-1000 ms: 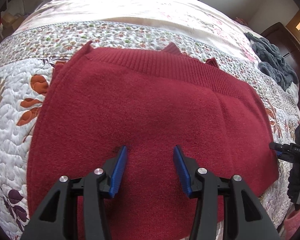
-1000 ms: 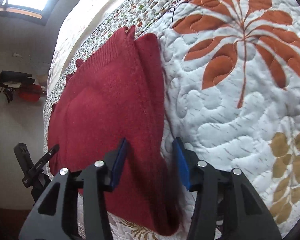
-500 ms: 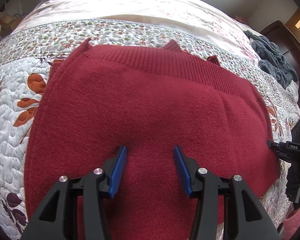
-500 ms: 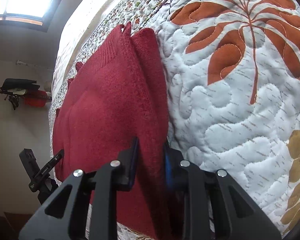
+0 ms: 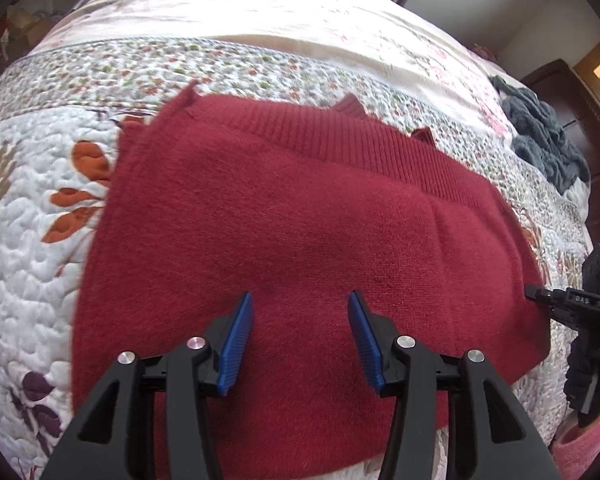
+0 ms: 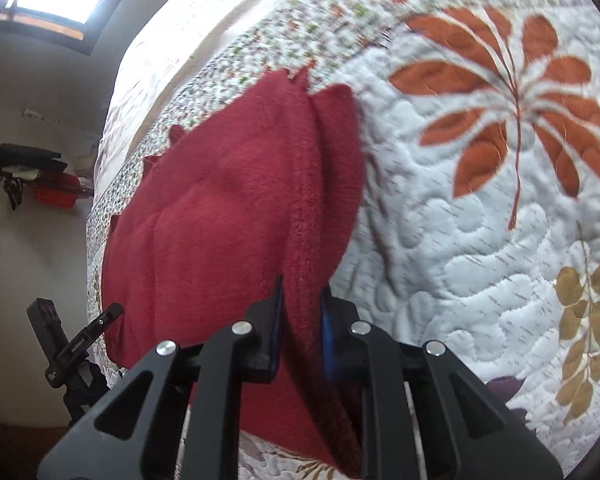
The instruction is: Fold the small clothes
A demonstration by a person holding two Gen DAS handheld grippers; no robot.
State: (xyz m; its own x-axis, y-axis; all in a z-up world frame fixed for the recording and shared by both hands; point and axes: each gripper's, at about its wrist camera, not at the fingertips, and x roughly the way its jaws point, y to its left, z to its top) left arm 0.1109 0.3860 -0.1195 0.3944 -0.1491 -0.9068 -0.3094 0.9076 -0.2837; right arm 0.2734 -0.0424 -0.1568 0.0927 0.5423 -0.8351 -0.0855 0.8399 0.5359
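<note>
Right gripper (image 6: 300, 308) at 6 o'clock is pinched onto the red sweater's (image 6: 220, 220) edge, quilt (image 6: 480, 260) with an orange leaf print off toward 2 o'clock.

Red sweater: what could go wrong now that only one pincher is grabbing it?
The right gripper pinches just the thick edge of the red sweater, so the layers might slip out or bunch when lifted. The left gripper hovers open above the middle, holding nothing, so a one-sided pull could drag the sweater crooked across the quilt.
</note>
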